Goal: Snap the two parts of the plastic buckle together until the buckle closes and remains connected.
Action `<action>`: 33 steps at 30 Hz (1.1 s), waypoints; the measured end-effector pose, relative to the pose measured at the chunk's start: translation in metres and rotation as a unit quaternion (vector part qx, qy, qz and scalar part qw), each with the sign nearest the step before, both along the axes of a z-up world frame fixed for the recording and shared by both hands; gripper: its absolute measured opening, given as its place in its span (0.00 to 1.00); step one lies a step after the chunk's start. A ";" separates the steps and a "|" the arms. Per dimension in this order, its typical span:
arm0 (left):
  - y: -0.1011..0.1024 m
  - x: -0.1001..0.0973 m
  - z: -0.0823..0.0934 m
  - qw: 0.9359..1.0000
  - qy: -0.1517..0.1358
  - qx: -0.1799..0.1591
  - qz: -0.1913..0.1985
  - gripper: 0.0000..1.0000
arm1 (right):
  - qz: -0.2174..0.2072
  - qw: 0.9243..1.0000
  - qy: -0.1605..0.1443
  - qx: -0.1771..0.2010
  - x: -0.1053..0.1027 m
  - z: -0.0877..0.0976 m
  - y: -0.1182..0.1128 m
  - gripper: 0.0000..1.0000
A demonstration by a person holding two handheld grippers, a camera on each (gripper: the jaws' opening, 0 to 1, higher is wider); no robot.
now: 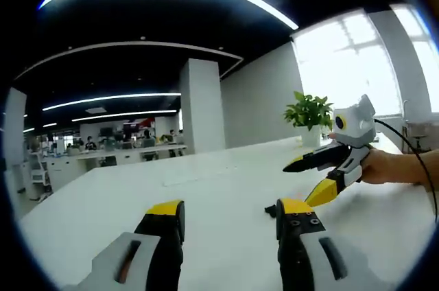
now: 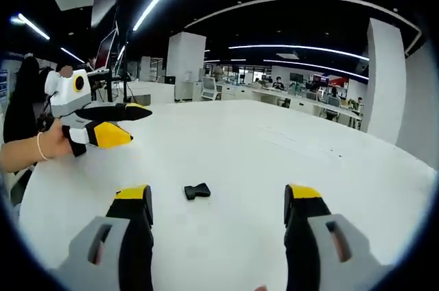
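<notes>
l gripper (image 1: 230, 219) jaws spread wide, nothing between them, low over the white desk (image 1: 206, 181). r gripper (image 2: 218, 202) jaws also spread wide and empty. in the right gripper view a black buckle part (image 2: 197, 191) lies flat on the desk, just ahead between the jaws, touching neither. in the left gripper view a dark bit shows beside the r jaw tip, prob buckle, can't tell. plant (image 1: 310, 116) at the desk's far edge.

A small black plastic buckle piece (image 2: 197, 191) lies flat on the white table (image 2: 274, 154). In the left gripper view a dark bit (image 1: 271, 211) shows, too hidden to identify.
</notes>
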State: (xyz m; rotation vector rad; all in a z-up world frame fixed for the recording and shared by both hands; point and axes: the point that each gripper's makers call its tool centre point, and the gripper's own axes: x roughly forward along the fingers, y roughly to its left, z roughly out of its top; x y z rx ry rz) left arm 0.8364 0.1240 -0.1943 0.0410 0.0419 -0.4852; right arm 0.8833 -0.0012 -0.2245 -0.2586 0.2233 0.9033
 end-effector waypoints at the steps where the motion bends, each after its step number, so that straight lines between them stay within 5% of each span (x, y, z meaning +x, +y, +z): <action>1: 0.000 0.000 0.000 1.000 0.000 0.001 0.000 0.54 | 0.000 1.000 0.004 0.002 0.001 -0.002 0.000 0.79; 14: 0.000 0.000 0.000 1.000 0.000 0.001 -0.001 0.54 | 0.001 0.999 0.041 -0.001 0.006 -0.016 0.007 0.78; 33: 0.000 0.001 0.000 1.000 0.001 -0.001 -0.001 0.54 | 0.016 0.998 0.046 -0.036 0.002 -0.031 0.029 0.76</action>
